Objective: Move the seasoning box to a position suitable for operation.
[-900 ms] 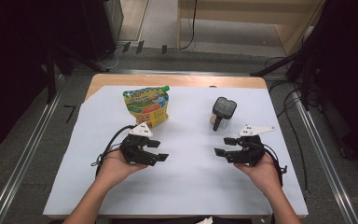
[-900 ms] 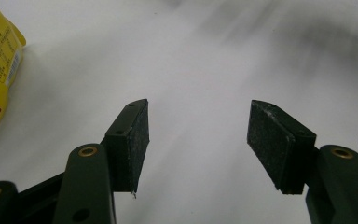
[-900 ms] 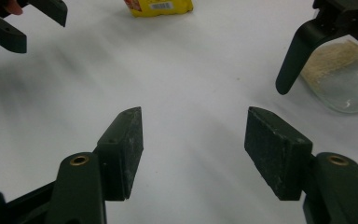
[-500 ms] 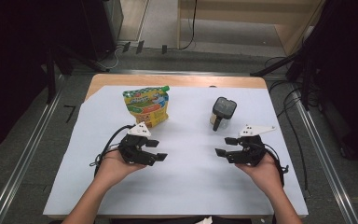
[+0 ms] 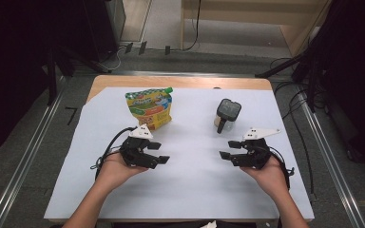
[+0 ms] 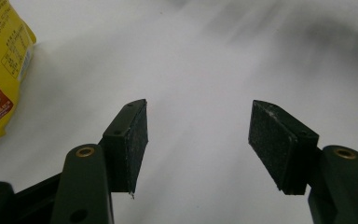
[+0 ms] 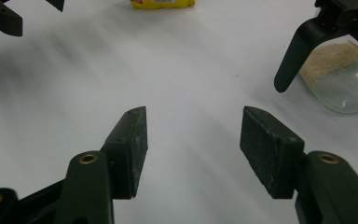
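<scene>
The left tongs rest in an upturned hand over the white paper sheet that covers the wooden desk; their jaws stand apart with nothing but bare paper between them, as the left gripper view shows. The right tongs lie in the other hand, also gaping and empty, jaws pointing toward the middle of the desk so that the two pairs face each other across a clear stretch of paper.

Just beyond the left tongs stands the yellow and green printed snack pouch, upright, near but not touching them; its yellow corner shows at the left of the left gripper view. Beyond the right tongs sits the small clear glass jar with a black flip lid, holding pale grains, its black lever hanging down one side. It stands apart from the tongs.

Pouch and jar are well apart from each other, with open paper between. The near half of the sheet is bare around both hands. The far strip of the desk's wood shows behind the paper, and metal rails run along the floor on either side, with cables to the right.
</scene>
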{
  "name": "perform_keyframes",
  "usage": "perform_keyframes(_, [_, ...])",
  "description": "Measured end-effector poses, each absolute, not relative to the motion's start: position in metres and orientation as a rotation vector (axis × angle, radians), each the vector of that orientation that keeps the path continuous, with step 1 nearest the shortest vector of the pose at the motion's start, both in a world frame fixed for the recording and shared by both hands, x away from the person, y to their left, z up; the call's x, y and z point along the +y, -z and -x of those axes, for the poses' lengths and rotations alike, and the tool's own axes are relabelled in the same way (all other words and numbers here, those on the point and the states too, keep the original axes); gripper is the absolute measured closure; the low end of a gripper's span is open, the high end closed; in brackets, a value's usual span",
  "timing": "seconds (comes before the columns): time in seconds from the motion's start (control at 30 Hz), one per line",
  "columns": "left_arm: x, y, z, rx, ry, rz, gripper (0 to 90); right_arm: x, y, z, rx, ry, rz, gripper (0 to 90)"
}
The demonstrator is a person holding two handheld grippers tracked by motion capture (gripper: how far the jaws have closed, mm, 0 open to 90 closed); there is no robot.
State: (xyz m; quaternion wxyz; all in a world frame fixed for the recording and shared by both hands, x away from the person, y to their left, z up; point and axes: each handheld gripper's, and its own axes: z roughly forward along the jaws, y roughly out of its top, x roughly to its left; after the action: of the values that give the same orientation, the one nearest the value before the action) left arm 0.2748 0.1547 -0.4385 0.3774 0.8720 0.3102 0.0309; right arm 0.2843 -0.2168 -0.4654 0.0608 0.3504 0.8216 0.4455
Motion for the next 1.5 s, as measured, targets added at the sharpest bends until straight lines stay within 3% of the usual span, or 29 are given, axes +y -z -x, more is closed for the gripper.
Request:
perform_keyframes(0.97, [0.156,0.436,-0.275,0.779,-0.097,-2.225,37.1,-0.227,0.458,-0.291,2.447,-1.313,-1.007,41.5])
perform_keyframes(1.5, [0.149,0.436,-0.271,0.741,-0.109,-2.247,37.1,-0.267,0.454,-0.354,2.34,-1.283,-1.121,38.0])
